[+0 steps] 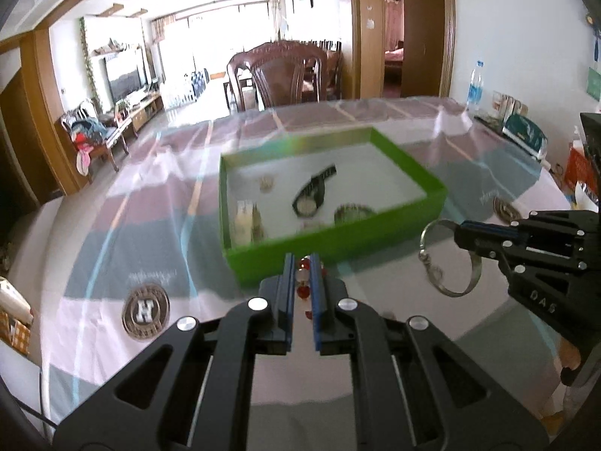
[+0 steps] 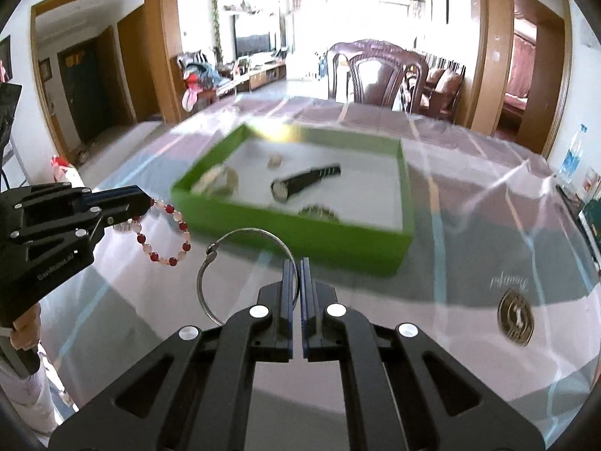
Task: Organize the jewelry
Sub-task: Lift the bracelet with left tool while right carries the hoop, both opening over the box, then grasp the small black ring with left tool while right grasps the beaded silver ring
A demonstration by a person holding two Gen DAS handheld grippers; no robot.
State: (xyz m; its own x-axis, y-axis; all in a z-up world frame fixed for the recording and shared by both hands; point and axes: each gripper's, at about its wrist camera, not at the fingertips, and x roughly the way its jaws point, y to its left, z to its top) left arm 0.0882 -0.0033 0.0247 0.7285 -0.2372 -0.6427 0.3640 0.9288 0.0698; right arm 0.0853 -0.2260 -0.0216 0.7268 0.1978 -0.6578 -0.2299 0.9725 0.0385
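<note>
**Both grippers loaded, box next**

Left wrist view: the left gripper (image 1: 303, 263) has its fingers closed on a bead bracelet (image 1: 303, 280) of red and pale beads, which shows only in the narrow gap between the pads. It hangs above the table (image 1: 112, 248), just short of the near wall of the green box (image 1: 330, 240). Inside the box lie a watch (image 1: 311, 193) near the middle, a small ring (image 1: 266, 183) toward the far left corner, pale pieces in the near left corner, and a round item against the near wall. At the right edge of the view the right gripper (image 1: 460, 235) is clamped on a metal bangle (image 1: 449, 257), held off the table beside the box's near right corner.

Right wrist view: the right gripper (image 2: 296, 267) has its fingers pressed together on the bangle (image 2: 244, 274), whose loop stands out to the left. The left gripper (image 2: 144, 201) at the left edge carries the bracelet (image 2: 165, 233), which dangles in a loop near the box's (image 2: 300, 233) near left corner.

Judgement: this looks like the carrying step, both pieces lifted and neither yet in the box. The next move calls for taking each gripper forward over the near wall, clear of the watch, then parting the fingers above bare floor
</note>
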